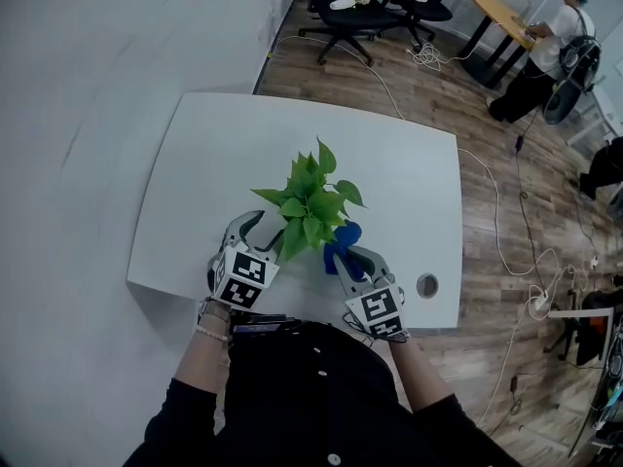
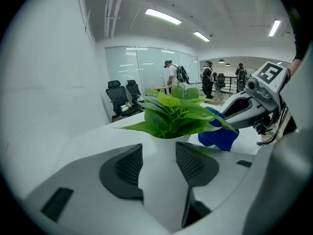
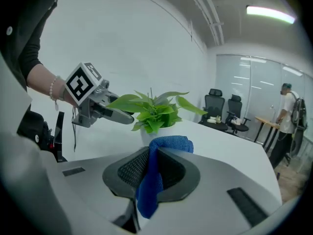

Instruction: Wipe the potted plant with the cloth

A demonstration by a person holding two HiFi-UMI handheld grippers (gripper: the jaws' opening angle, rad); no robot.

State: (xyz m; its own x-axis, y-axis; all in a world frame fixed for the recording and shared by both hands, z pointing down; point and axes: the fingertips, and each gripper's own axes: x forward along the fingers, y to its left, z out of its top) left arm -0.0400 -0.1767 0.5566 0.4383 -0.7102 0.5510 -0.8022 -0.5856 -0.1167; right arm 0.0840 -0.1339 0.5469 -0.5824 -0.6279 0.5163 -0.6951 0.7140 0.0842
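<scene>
A potted plant (image 1: pixel 311 202) with green leaves stands in a white pot (image 2: pixel 164 175) near the front of the white table (image 1: pixel 389 154). My left gripper (image 1: pixel 265 230) comes in from the left under the leaves, and its pads (image 2: pixel 122 170) rest against both sides of the pot. A blue cloth (image 3: pixel 166 143) is pinched in my right gripper (image 1: pixel 343 258), which is shut on it. The cloth (image 1: pixel 345 237) bunches just right of the leaves, close to them. In the head view the leaves hide the pot.
A round cable hole (image 1: pixel 426 285) lies in the table right of my right gripper. The table's front edge runs just under both grippers. Office chairs (image 1: pixel 346 13), a person (image 1: pixel 555 37) at a wooden table and floor cables (image 1: pixel 506 222) are beyond.
</scene>
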